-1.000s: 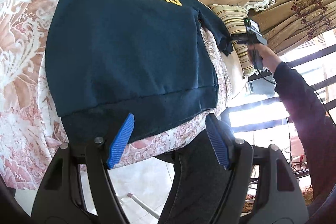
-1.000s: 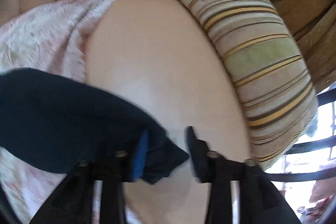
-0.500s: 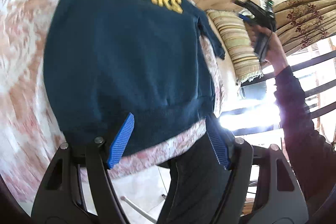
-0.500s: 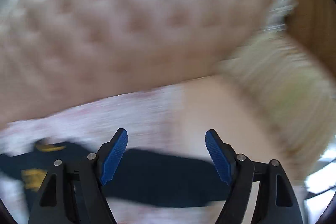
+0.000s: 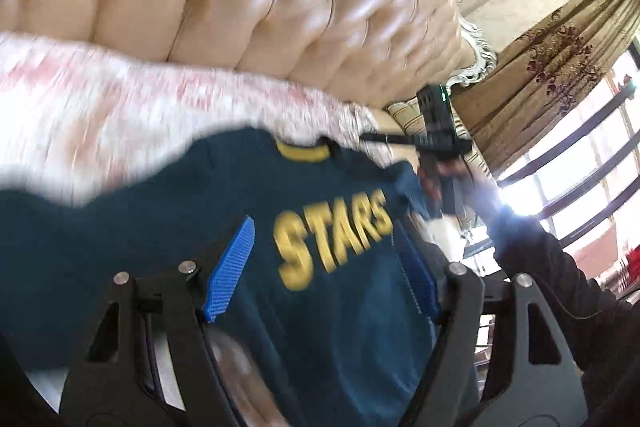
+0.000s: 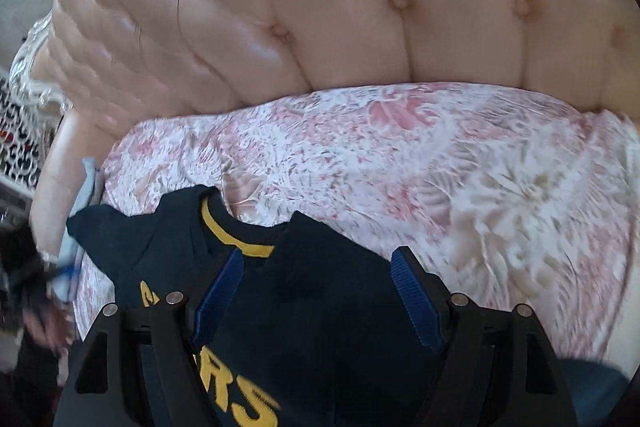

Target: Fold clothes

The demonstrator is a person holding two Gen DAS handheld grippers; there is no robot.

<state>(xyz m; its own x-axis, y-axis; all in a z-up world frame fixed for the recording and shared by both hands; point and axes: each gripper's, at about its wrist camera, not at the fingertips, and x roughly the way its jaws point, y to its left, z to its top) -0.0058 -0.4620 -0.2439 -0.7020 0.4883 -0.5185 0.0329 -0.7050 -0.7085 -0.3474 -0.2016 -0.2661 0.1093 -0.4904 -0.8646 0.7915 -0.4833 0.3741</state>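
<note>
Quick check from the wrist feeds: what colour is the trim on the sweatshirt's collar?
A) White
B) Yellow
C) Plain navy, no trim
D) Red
B: the navy sweatshirt lying on the pink floral bedspread has a yellow band around its neckline, matching the yellow STARS lettering on its front.

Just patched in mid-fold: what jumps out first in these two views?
The navy sweatshirt with yellow STARS lettering fills the foreground of both views, lying on the pink floral bedspread. Behind it rises the tufted cream headboard. Both the left gripper and right gripper are open above the cloth.
</note>
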